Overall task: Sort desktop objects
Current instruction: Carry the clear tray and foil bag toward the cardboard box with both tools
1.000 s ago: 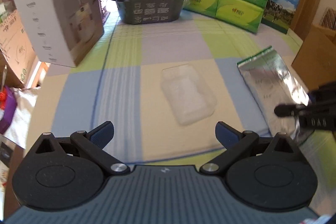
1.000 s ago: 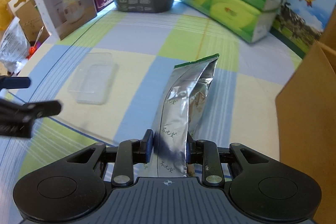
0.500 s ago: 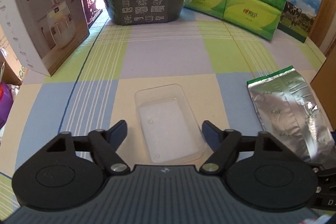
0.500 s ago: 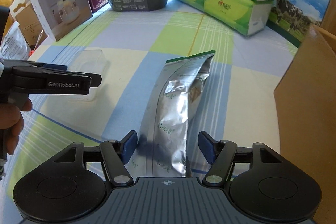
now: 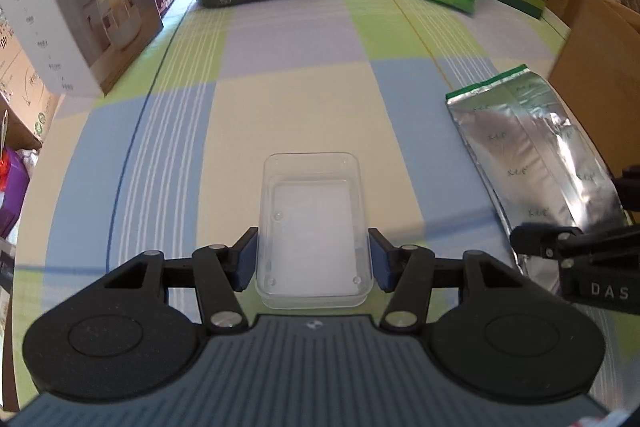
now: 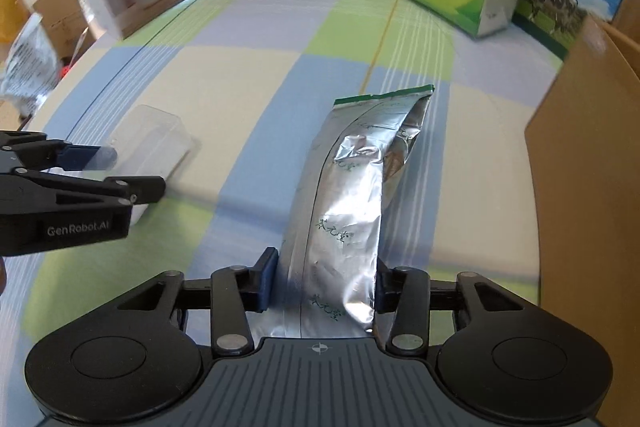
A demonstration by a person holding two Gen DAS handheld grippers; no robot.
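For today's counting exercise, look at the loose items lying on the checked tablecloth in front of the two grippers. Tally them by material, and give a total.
Clear plastic: 1, the clear rectangular plastic tray between the jaws of the left gripper.
Silver foil: 1, the long silver foil pouch with a green top edge between the jaws of the right gripper.
Total: 2

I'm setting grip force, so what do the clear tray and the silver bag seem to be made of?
Clear tray: likely thin rigid plastic, glossy; the checked cloth shows through its walls. Silver bag: looks like metallised foil laminate, shiny and creased, with mirror-like glints and a green top strip. Contents cannot be seen.
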